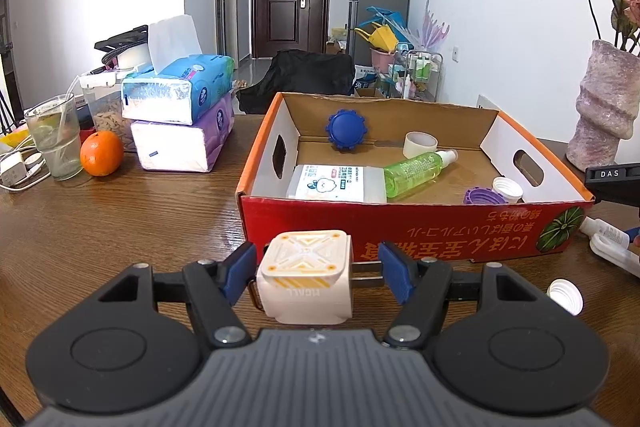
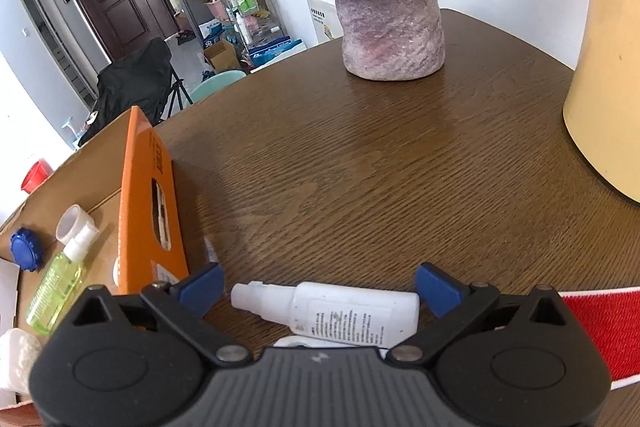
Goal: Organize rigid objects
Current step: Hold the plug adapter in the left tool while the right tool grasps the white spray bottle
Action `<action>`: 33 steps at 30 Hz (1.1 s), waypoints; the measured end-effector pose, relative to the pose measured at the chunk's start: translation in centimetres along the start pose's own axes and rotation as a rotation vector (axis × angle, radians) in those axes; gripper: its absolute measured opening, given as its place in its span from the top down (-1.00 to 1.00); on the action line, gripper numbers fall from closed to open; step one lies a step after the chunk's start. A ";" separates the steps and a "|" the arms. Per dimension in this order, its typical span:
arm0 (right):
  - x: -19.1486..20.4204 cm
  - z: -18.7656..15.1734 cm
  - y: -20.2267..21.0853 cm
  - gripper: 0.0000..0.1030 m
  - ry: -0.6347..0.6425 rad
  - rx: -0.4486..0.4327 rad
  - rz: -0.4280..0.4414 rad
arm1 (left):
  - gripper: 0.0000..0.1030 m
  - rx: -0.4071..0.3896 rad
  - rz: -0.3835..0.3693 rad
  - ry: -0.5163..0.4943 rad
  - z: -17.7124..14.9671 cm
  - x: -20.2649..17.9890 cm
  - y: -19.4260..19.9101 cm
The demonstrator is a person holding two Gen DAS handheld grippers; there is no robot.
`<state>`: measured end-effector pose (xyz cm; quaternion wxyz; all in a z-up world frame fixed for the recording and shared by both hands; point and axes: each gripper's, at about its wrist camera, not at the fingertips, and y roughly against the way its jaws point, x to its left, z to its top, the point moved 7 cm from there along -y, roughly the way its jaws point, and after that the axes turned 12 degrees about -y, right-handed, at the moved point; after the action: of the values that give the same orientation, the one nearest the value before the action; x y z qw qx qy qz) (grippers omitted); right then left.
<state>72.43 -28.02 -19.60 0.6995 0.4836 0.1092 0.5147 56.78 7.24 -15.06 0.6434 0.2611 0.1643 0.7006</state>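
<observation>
left gripper (image 1: 317, 269) spread wide round white cube (image 1: 305, 277) (pads not touching), near red box (image 1: 412, 227). right gripper (image 2: 319, 285) wide over white bottle (image 2: 340, 313).

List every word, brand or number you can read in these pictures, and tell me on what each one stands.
"DAS": on the black part of the right tool at the frame edge.
"MGALL", roughly, upside down: on the white cube between the left tool's fingers.
Red box front: East Asian characters, upside down; I cannot read them.
White bottle label: too small.
Wipes pack label: too small.
</observation>
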 end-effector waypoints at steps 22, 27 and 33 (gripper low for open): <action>-1.7 0.7 1.2 -0.11 0.042 -0.018 -0.003 | -0.33 0.002 0.001 0.002 -0.1 0.1 0.0; -1.5 0.6 2.5 -0.71 0.035 -0.059 0.046 | -0.33 0.002 0.001 0.002 -0.1 0.1 0.0; -0.6 0.4 1.8 -0.72 0.052 -0.035 0.045 | -0.33 0.000 0.001 0.003 -0.1 0.1 -0.1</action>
<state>71.29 -28.72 -18.16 0.6932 0.4598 0.1074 0.5446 56.80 7.37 -15.13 0.6428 0.2603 0.1649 0.7014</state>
